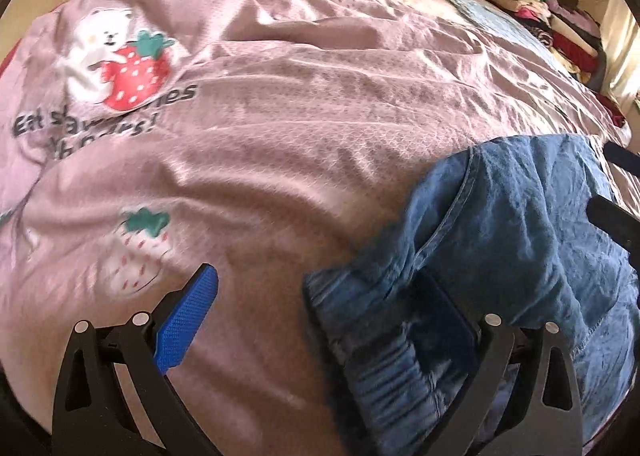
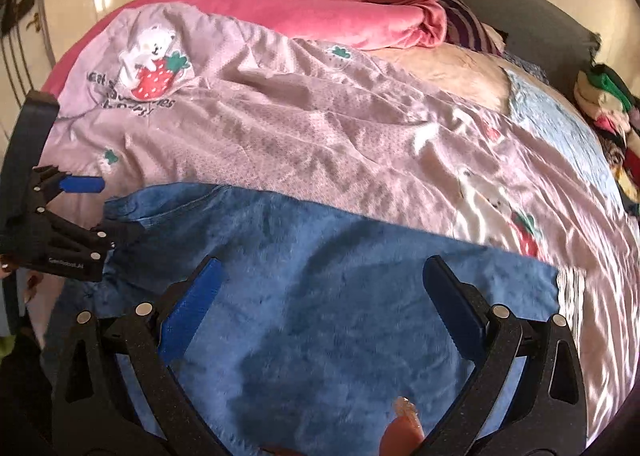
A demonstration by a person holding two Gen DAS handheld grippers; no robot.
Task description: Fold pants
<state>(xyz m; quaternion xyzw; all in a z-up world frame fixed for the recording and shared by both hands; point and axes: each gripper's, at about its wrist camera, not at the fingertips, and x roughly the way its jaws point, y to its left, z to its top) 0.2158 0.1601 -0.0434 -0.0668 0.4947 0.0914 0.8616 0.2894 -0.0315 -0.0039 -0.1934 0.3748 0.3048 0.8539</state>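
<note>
Your left gripper [image 1: 320, 316] is spread wide, its right finger on the pants [image 1: 500, 236]. Your right gripper [image 2: 324, 296] gapes above them, gripping nothing.

Strawberry-bear quilt [image 1: 300, 104], pink blanket [image 2: 320, 16] (bunched), clothes pile [image 1: 552, 20].

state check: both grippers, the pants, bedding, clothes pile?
left gripper: open, one finger over the pants' waistband edge
right gripper: open, above the pants, gripping nothing
pants: blue denim, spread flat on the bed
lilac quilt: spread, wrinkled
pink blanket: bunched near the headboard
clothes pile: stacked at the bedside
</note>
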